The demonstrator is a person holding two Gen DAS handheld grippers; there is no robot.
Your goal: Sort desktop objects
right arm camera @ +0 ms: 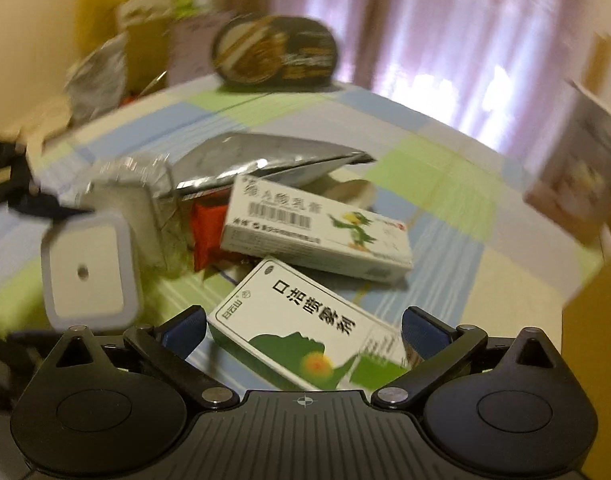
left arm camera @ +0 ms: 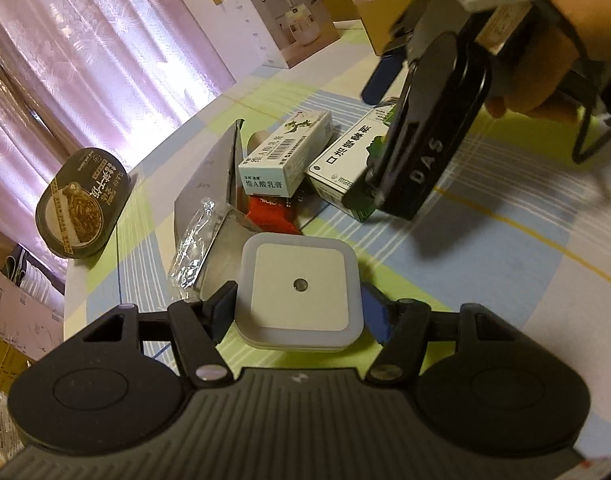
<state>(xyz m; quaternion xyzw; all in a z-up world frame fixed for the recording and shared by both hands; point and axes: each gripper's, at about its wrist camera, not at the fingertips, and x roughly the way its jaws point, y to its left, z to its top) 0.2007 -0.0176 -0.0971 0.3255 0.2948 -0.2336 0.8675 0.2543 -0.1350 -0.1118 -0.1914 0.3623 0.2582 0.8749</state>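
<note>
Low centre of the left wrist view, the left tool (left arm camera: 299,312) clamps a white square night light (left arm camera: 301,294) above the checked counter (left arm camera: 505,248). In the right wrist view, the right tool (right arm camera: 303,330) stands spread wide around a green-and-white spray box (right arm camera: 301,326), not gripping. Behind it lies a cream box (right arm camera: 317,236) bearing a barcode.

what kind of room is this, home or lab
Most likely a home: pink curtains hang behind a table under a checked cloth, strewn with household items such as medicine boxes and an instant meal tub.
</note>
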